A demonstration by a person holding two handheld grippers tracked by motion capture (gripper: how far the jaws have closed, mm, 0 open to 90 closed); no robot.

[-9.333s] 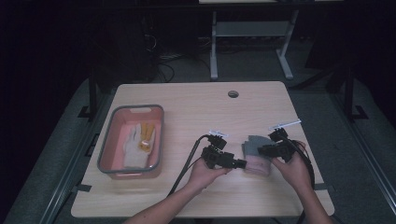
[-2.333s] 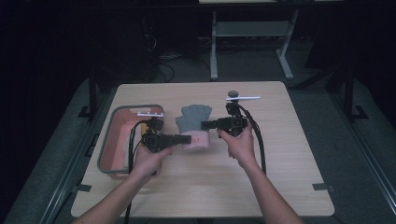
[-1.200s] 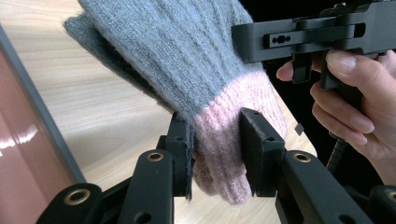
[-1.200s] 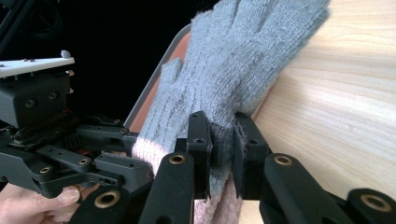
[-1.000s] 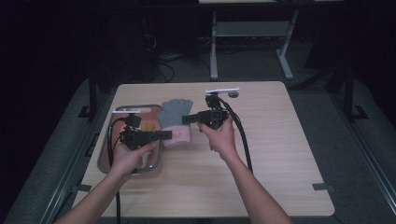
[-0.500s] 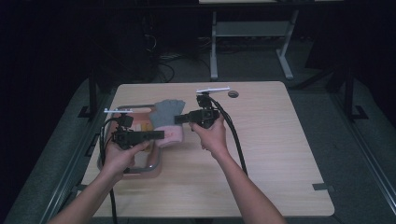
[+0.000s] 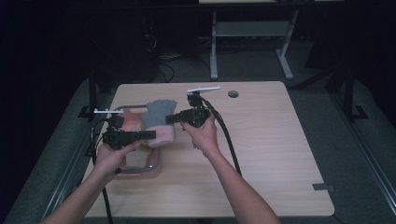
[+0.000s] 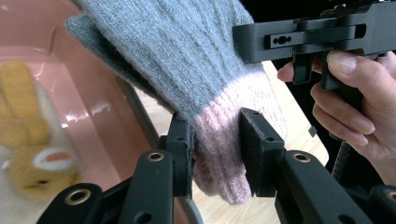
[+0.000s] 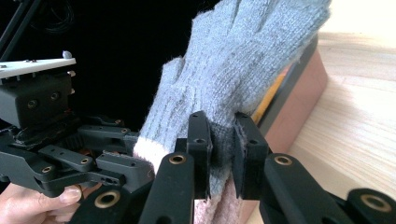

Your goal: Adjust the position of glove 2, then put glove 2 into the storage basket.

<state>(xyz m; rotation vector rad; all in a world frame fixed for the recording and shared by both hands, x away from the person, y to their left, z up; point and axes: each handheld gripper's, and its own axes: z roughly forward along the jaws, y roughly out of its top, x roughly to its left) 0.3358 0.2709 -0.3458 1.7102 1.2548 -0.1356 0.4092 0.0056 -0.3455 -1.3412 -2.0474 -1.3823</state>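
A grey knitted glove (image 7: 158, 113) with a pink cuff (image 7: 164, 134), held aloft left of centre in the high view, above the right rim of the pink tray (image 7: 137, 169). The left gripper (image 8: 215, 140) has its jaws closed on the cuff; the right gripper (image 9: 223, 140) has its jaws pinched on the grey knit just above it. A yellow plush toy (image 8: 32, 154) lies in the tray. Risk: uneven release could leave the glove draped over the rim, or snagged knit could cling to a jaw.
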